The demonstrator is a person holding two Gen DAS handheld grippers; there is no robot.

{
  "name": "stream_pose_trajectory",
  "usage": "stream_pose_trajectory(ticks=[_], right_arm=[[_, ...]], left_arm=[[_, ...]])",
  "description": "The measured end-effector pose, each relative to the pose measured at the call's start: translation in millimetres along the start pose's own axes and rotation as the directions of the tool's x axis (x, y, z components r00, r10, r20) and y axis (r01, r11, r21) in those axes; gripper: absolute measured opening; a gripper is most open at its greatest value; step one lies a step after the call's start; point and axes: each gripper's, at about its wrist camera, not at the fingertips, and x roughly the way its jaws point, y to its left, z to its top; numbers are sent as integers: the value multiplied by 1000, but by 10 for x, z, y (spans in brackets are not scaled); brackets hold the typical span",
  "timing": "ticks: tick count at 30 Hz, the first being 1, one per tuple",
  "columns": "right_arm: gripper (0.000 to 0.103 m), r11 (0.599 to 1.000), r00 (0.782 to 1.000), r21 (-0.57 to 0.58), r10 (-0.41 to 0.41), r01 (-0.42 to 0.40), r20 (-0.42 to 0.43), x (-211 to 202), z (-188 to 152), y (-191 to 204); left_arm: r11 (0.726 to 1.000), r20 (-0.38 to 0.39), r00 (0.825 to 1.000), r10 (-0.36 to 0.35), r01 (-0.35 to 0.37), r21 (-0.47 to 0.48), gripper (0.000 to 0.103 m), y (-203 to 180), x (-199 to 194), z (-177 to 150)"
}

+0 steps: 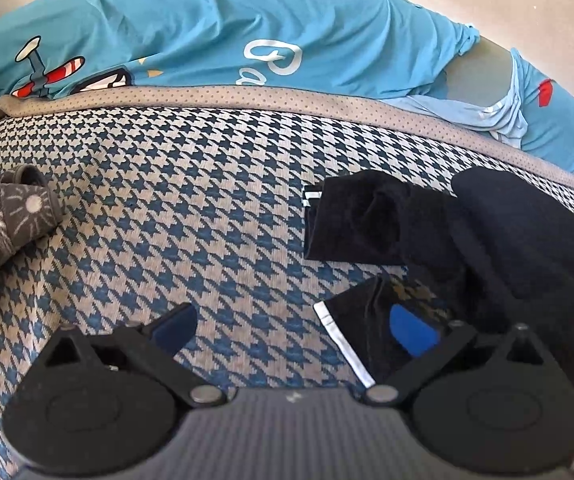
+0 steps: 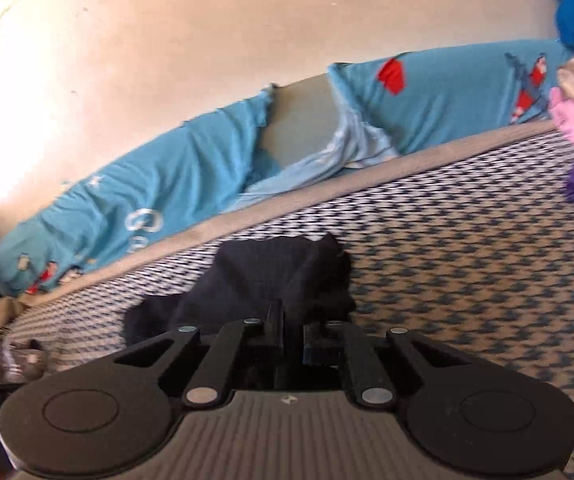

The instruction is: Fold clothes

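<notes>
The black garment (image 1: 387, 224) lies on the houndstooth mattress (image 1: 207, 220), near the blue bolster (image 1: 207, 32). The right gripper (image 2: 293, 320) has its jaws pinched on one end; the left gripper (image 1: 291, 328), jaws wide and empty, hovers beside the white-striped end.

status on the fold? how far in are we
Early. Done: nothing looks fully folded; the black garment lies bunched on the checked mattress. In hand: the right gripper is shut on a bunch of that black cloth; the left gripper is open, one finger over its white-striped edge. Left: the fold itself, plus the grey patterned garment.
</notes>
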Motion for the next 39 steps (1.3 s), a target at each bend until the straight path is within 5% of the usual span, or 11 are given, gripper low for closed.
stream_pose_trajectory(ticks=[6, 11, 23, 30, 39], right_arm=[[10, 996, 992, 3, -94, 95, -84, 44, -40, -151], [27, 997, 996, 36, -70, 72, -59, -51, 13, -204], [39, 999, 999, 4, -36, 36, 5, -126, 97, -56], [46, 998, 997, 22, -52, 54, -53, 7, -19, -114], [52, 998, 988, -42, -45, 39, -146, 189, -333, -7]], left_arm=[[1000, -20, 1000, 3, -2, 22, 103, -56, 55, -43], [999, -31, 1000, 0, 1, 33, 103, -77, 78, -64], [998, -66, 998, -4, 8, 66, 103, -183, 178, -109], [988, -38, 998, 50, -44, 148, 103, -254, 174, -187], [994, -107, 994, 20, -8, 111, 103, -239, 212, -330]])
